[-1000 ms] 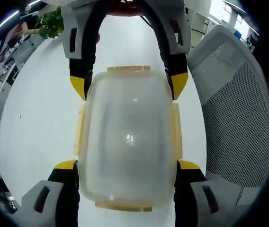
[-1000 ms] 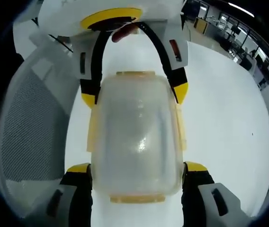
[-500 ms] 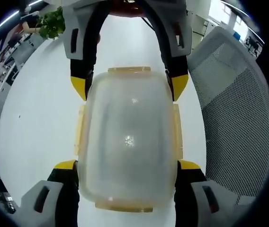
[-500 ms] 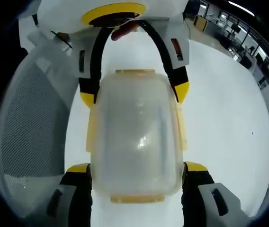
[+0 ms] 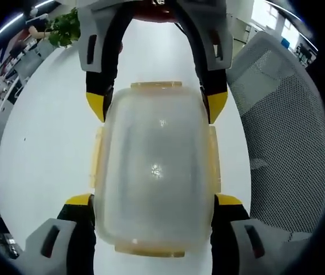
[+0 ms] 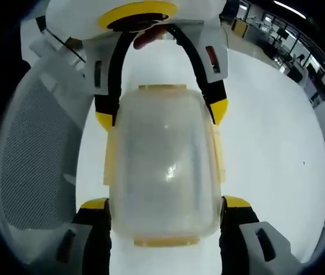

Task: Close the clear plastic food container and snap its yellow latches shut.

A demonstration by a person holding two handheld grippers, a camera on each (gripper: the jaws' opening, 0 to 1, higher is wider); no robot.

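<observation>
Left gripper view: the left hand-held gripper (image 5: 154, 199) has its yellow-tipped jaws spread wide around the near end of the clear food container (image 5: 154, 172), one tip against each long side. The right hand-held gripper (image 5: 155, 107) comes in from the far side and brackets the opposite end the same way. In the right gripper view the arrangement mirrors: the right hand-held gripper (image 6: 163, 201) straddles the near end of the container (image 6: 163, 166), with the left one (image 6: 161, 114) opposite.

The container sits on the white bench (image 5: 48, 154), lid on, beside a mesh office chair (image 5: 282, 149). Its yellow latches (image 5: 98, 157) run along the edges; whether they are snapped I cannot tell.

The likely trouble is slipping. The plastic walls look smooth and rounded, so uneven squeezing could skid the box across the bench or pop the lid askew, leaving a latch half-caught.
</observation>
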